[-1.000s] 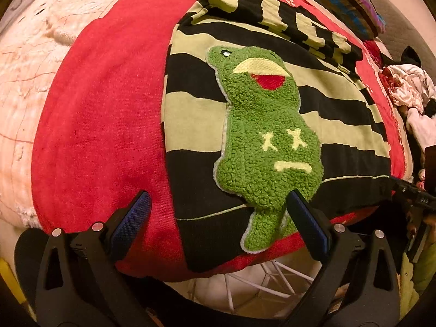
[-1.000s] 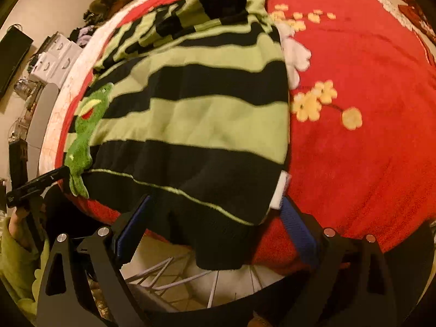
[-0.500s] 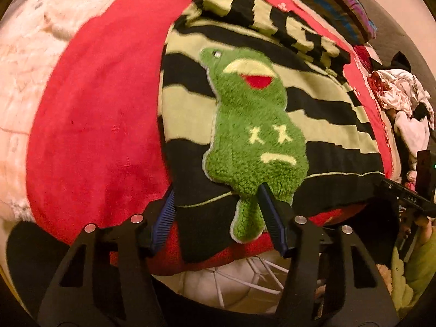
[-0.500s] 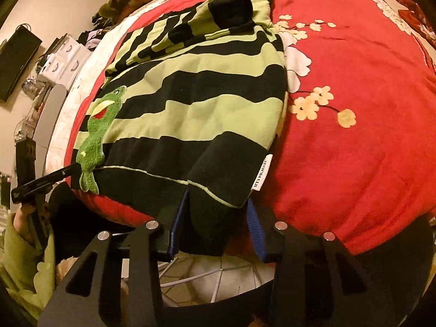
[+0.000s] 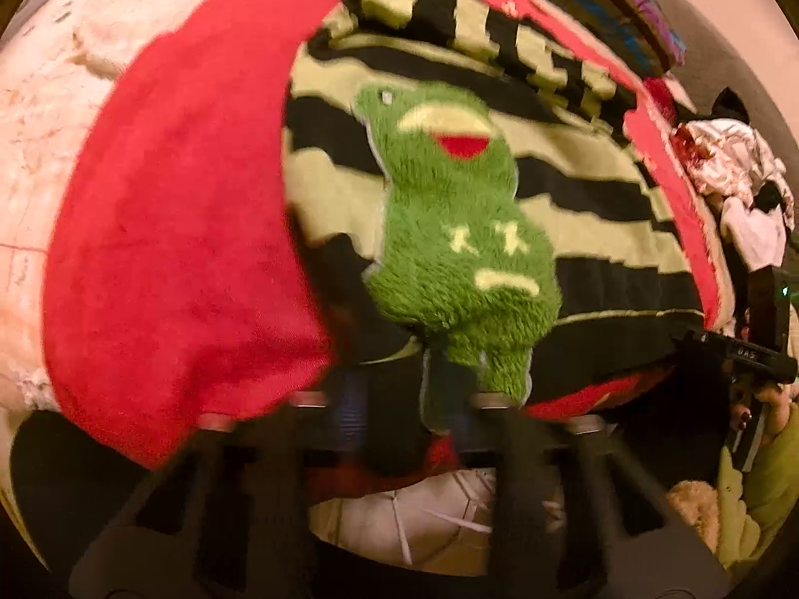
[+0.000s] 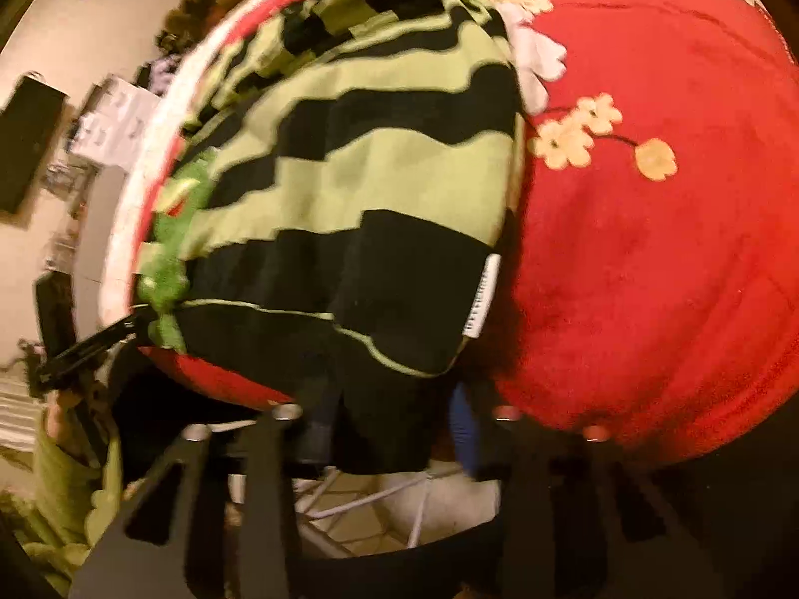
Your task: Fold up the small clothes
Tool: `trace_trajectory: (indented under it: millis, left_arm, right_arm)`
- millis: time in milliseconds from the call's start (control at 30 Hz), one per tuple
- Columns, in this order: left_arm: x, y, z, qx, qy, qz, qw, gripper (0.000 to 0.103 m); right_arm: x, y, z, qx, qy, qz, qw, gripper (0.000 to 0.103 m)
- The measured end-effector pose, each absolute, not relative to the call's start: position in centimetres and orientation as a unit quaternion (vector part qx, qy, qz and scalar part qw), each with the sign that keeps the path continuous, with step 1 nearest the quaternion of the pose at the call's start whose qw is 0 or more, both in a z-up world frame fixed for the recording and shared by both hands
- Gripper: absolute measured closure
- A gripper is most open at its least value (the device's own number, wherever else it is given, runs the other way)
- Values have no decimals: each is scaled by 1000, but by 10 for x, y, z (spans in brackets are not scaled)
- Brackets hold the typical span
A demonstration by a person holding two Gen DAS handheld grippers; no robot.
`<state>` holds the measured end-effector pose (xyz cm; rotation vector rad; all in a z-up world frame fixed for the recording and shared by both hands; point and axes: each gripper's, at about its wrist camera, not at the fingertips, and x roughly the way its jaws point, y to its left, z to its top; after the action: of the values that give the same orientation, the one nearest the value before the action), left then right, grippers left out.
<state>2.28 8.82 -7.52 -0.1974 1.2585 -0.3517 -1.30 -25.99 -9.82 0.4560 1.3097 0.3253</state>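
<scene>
**Both claws pinch the hem, ready to fold**

The green-and-black striped knit sweater with a fuzzy frog patch (image 5: 464,229) lies flat on the red floral blanket (image 6: 649,259) on the bed, hem overhanging the edge — reachable. The left claw (image 5: 404,399) and right claw (image 6: 389,429) have just been closing and now each grip a hem corner, likely so both sides lift evenly.
</scene>
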Motion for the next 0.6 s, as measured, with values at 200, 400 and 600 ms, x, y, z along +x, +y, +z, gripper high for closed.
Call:
trace_trajectory:
  millis: [200, 400, 600]
  left_arm:
    - [31, 95, -39, -147, 540, -207, 803, 98]
    - [78, 83, -1, -163, 490, -224, 827, 98]
    - [155, 65, 14, -147, 466, -200, 849, 98]
  right_arm:
    - [-6, -274, -59, 267, 535, 199, 777, 87]
    - [38, -288, -19, 305, 467, 217, 801, 87]
    - [111, -295, -1, 309, 437, 196, 822, 87]
